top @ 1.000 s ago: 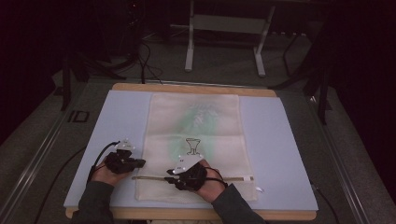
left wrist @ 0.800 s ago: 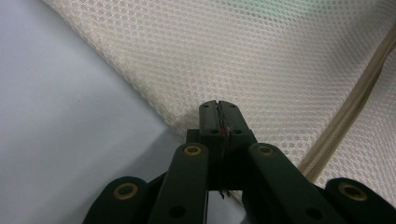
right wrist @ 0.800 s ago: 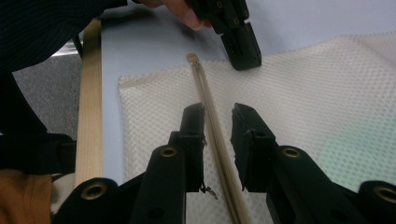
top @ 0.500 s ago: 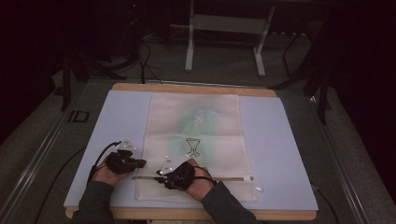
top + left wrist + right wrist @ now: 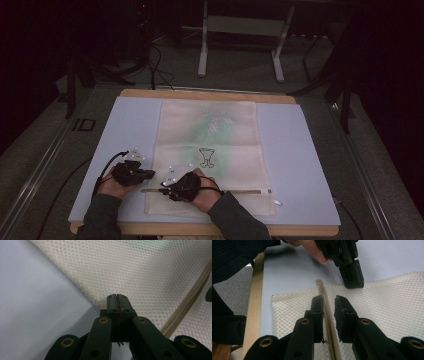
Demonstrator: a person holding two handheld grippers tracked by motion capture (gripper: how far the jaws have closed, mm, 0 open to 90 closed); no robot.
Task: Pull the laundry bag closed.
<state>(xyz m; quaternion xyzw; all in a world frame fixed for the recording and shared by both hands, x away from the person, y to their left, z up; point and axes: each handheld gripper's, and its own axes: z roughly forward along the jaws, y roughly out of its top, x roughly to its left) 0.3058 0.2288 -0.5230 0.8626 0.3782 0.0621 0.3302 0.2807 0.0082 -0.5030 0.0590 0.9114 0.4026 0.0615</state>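
Note:
A cream mesh bag with a printed goblet lies flat on the blue-grey mat. Its zipper runs across the near end. My left gripper is shut on the bag's left edge, its tips pinched together there. My right gripper sits just right of it, over the zipper's left end. Its jaws straddle the zipper strip with a narrow gap on each side and have just been closing. The left gripper rests on the mesh just beyond.
The wooden table edge frames the mat. A small white tab lies at the zipper's right end. Cables trail off the left of the mat. A metal stand is on the floor beyond the table.
My right hand has slid left along the zipper, closer to the left gripper. The left hand has stayed where it was.

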